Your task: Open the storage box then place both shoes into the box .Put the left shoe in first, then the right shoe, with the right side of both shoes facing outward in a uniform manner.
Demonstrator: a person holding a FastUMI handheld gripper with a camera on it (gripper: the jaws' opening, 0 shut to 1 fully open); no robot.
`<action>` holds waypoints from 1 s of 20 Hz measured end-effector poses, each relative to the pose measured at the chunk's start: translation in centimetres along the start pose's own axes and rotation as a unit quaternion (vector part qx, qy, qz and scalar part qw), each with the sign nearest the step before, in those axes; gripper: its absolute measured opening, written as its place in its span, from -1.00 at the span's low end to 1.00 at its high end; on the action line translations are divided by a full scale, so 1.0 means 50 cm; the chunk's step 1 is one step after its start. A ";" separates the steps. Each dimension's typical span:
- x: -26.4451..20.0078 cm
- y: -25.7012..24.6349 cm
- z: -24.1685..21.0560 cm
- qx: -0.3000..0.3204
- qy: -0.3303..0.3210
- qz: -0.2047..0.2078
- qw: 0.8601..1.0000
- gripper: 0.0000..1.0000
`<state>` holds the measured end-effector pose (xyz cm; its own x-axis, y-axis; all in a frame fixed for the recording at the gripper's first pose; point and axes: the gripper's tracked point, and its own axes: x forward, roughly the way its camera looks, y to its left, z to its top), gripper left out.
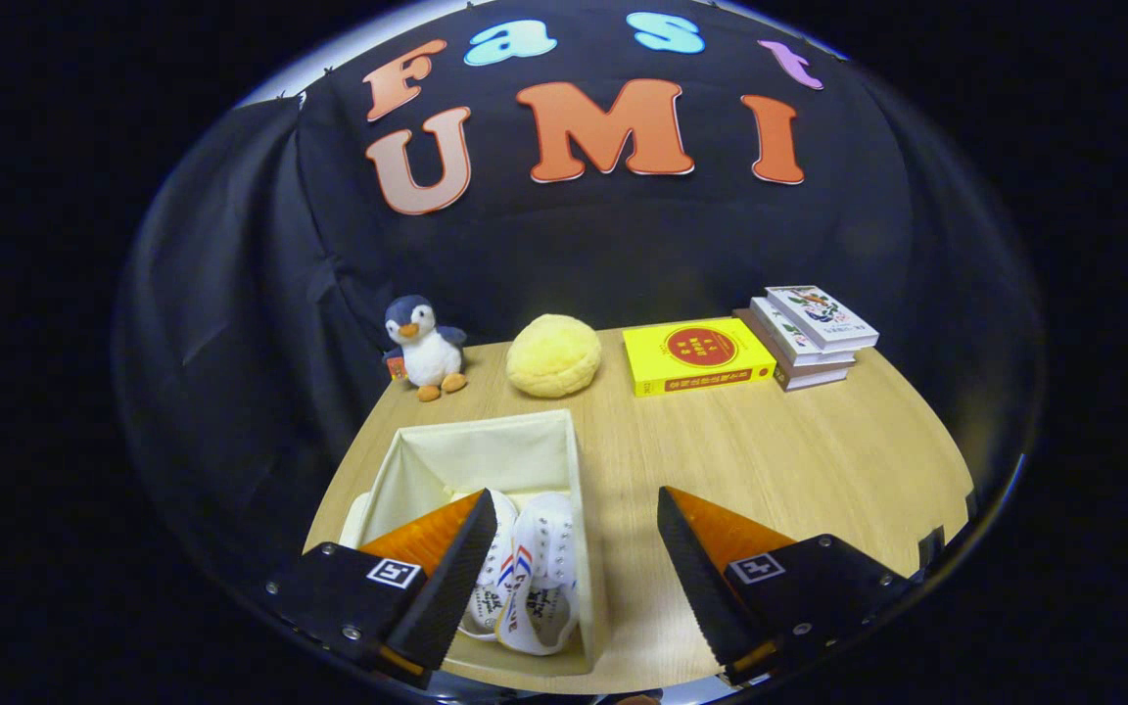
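1. Below the gripper [569, 548], on the wooden counter [770, 460], stands an open cream fabric storage box [486, 455] with no lid on it.
2. Both white canvas shoes lie side by side inside the box: the left one [495, 568] is partly hidden behind the left finger, and the right one [542, 578] shows red and blue stripes on its side.
3. Dark writing runs along the sides of the shoes, too small to read.
4. The gripper is released, its fingers spread wide and holding nothing; it looks down at a slant from above the counter's near edge.
5. The left finger [451, 568] hangs over the box and the shoes, while the right finger [696, 578] hangs over bare counter just beside the box's right wall.
6. Well beyond the fingers, along the far edge, sit a plush penguin [424, 348], a round yellow cushion [554, 355], a yellow book [697, 355] with a red circle and small unreadable writing, and a stack of books [809, 333].
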<state>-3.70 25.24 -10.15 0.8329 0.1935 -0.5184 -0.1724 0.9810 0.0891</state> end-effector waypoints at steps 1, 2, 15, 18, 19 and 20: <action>-0.006 -0.029 0.017 -0.003 -0.012 -0.007 1.000 0.96; -0.013 -0.057 0.035 -0.004 -0.026 -0.012 1.000 0.96; -0.081 -0.355 0.162 0.013 -0.114 -0.045 0.992 0.96; -0.082 -0.398 0.173 0.017 -0.121 -0.041 0.992 0.96; -0.081 -0.412 0.180 0.018 -0.126 -0.039 0.991 0.96; -0.081 -0.424 0.188 0.018 -0.131 -0.038 0.990 0.96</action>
<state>1.53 3.79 -1.97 0.9516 0.1119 -0.2862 -0.0890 0.9918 0.0920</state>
